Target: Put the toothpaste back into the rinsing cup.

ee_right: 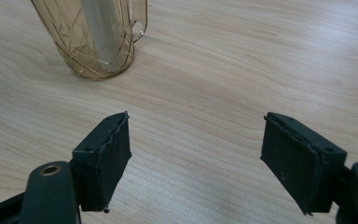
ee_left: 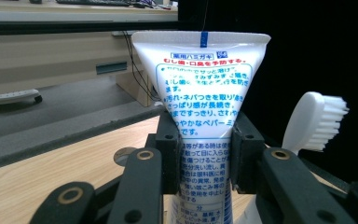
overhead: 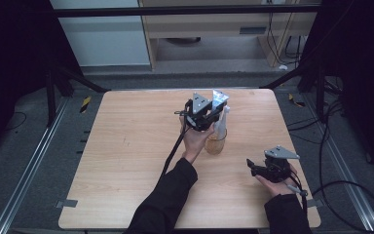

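High view: my left gripper (overhead: 209,116) at frame centre, clamped on toothpaste tube (overhead: 219,100) above amber cup (overhead: 215,141).

Left gripper view: tube (ee_left: 204,107) soft, light; grip on mid-body, gentle squeeze. Toothbrush (ee_left: 318,122) at right.

Right gripper view: my right gripper (ee_right: 196,158) wide, empty; cup (ee_right: 93,35) upper left, probably brittle.

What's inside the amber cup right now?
The amber cup holds a white toothbrush, bristles up, and the lower end of the toothpaste tube gripped by the left tongs. The tube's cap end is hidden below the tongs, so whether it touches the bottom is unclear.
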A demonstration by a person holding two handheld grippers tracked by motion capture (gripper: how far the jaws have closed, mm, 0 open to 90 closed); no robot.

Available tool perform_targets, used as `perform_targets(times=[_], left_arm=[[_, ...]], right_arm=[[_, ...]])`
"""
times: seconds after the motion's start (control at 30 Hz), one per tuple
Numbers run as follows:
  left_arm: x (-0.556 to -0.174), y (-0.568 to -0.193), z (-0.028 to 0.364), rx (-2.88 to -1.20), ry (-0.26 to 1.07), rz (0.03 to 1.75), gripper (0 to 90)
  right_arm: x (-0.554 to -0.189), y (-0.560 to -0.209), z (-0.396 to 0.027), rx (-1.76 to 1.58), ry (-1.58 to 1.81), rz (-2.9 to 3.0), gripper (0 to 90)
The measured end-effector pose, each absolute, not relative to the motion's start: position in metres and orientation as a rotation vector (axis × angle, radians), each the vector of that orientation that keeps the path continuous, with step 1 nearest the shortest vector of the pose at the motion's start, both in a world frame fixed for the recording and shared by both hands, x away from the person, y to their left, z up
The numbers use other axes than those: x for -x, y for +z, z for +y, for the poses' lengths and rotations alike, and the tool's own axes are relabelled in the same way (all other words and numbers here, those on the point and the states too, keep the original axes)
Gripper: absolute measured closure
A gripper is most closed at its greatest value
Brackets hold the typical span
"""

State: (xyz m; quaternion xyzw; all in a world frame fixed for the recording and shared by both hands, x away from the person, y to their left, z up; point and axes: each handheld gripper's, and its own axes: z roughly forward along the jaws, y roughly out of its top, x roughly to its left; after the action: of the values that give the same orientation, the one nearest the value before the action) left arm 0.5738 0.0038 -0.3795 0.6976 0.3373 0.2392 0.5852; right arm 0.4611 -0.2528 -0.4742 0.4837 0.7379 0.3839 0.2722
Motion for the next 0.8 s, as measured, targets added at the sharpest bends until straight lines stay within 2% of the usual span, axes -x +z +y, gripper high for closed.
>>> perform_targets(times=[0.8], left_arm=[[-0.568,-0.412,0.004,-1.674,0.529,0.790,68.1]], right_arm=[[-0.462,-0.476,-0.253,-1.301,1.024,1.994,23.8]])
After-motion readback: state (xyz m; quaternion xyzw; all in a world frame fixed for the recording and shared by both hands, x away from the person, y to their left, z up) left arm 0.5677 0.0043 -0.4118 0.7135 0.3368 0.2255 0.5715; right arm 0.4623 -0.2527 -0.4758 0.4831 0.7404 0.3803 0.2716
